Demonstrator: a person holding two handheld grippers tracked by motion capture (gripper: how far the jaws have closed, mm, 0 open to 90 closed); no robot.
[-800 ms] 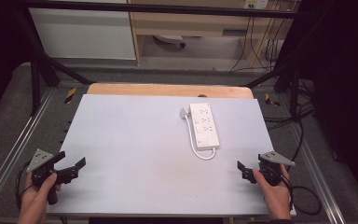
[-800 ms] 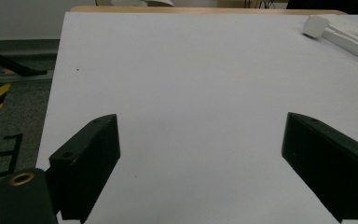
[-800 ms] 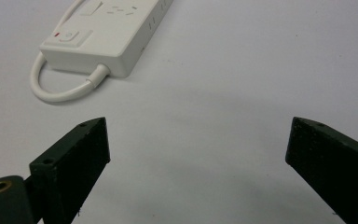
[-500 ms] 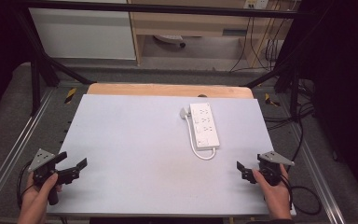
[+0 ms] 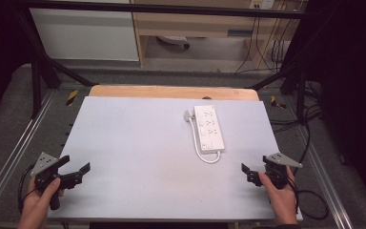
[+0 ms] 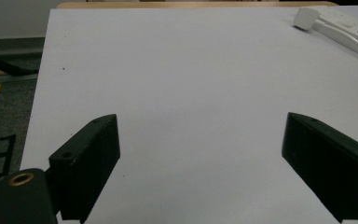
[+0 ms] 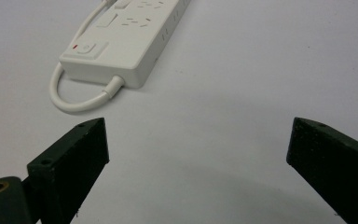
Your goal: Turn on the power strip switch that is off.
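A white power strip (image 5: pixel 208 129) lies on the white tabletop (image 5: pixel 138 143), right of centre, with its short cable (image 5: pixel 209 158) looped at the near end and its plug (image 5: pixel 188 116) at the far left corner. My left gripper (image 5: pixel 77 165) is held at the near left corner, open, and its jaws (image 6: pixel 203 126) stand wide over bare board with the plug (image 6: pixel 306 17) far off. My right gripper (image 5: pixel 248 174) is at the near right edge, also open. Its jaws (image 7: pixel 199 128) point at the strip's switch end (image 7: pixel 126 37) with nothing between them.
A wooden edge (image 5: pixel 171 91) borders the back of the tabletop. Metal frame rails (image 5: pixel 9 157) run along both sides, and cables (image 5: pixel 310 200) trail on the grey floor at the right. Shelving stands beyond the table.
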